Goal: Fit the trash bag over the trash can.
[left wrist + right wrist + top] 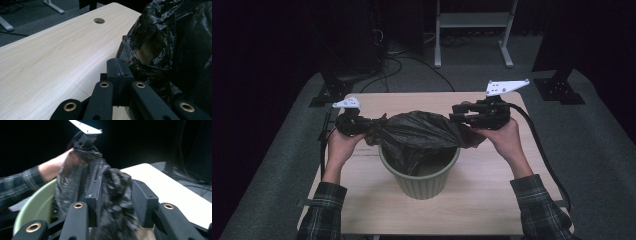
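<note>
A black garbage bag (422, 130) lies bunched over the mouth of a pale green bin (422, 182) on the wooden table (482, 200). My left gripper (371, 123) is at the bag's left side, shut on a pulled-out fold. In the left gripper view its jaws (117, 68) stand pressed together against the crinkled bag (175, 37). My right gripper (457, 114) is at the bag's right side. Its jaws (115, 185) stand apart, with bunched bag plastic (112, 195) loose between them. Beyond them the bag stretches to the left gripper (83, 145) over the bin's rim (35, 205).
The table has a round cable hole (99, 20) near its far edge. Behind the table stand a white desk frame (472, 20), floor cables (397, 60) and dark stand feet (562, 90) on grey carpet. Bare tabletop (492, 170) lies around the bin.
</note>
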### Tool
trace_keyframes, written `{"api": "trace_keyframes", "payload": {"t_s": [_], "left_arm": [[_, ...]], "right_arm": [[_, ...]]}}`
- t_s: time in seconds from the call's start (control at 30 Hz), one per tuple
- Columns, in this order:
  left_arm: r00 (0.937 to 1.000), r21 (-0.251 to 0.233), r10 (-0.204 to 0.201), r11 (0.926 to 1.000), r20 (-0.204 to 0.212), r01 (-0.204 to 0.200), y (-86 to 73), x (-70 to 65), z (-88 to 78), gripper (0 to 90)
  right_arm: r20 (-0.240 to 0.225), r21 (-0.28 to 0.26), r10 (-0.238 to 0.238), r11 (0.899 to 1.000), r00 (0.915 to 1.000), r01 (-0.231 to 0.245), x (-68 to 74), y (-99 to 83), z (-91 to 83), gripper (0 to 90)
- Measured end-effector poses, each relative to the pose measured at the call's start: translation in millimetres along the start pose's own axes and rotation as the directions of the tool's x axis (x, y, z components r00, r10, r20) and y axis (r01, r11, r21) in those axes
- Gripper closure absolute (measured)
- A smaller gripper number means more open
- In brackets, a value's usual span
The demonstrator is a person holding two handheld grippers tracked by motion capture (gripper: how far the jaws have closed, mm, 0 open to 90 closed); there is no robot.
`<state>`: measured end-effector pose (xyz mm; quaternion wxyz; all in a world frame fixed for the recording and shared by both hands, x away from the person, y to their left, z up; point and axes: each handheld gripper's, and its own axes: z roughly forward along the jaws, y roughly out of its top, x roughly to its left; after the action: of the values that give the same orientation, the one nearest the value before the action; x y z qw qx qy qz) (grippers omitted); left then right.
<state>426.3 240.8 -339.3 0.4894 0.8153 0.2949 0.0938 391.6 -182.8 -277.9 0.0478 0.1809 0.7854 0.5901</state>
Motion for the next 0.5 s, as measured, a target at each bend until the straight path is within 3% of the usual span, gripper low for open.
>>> {"api": "trace_keyframes", "payload": {"t_s": [0.13,0.33,0.5], "left_arm": [[1.0,-0.002,0.006,1.0,0.004,-0.006,0.4,-1.7,-1.7,90.0],[0.9999,-0.005,0.008,1.0,0.014,-0.008,-1.6,-6.1,-5.6,90.0],[0.9997,-0.011,0.015,0.9998,0.02,-0.014,-5.6,-12.7,-14.8,90.0]], "right_arm": [[-0.022,0.037,0.006,0.999,0.9997,-0.005,2.2,-3.4,9.7,62.6],[-0.05,0.089,-0.013,0.996,0.9986,0.017,9.3,-12.8,13.6,87.1],[-0.094,0.115,-0.026,0.993,0.9953,0.036,26.5,-23.0,8.7,89.4]]}}
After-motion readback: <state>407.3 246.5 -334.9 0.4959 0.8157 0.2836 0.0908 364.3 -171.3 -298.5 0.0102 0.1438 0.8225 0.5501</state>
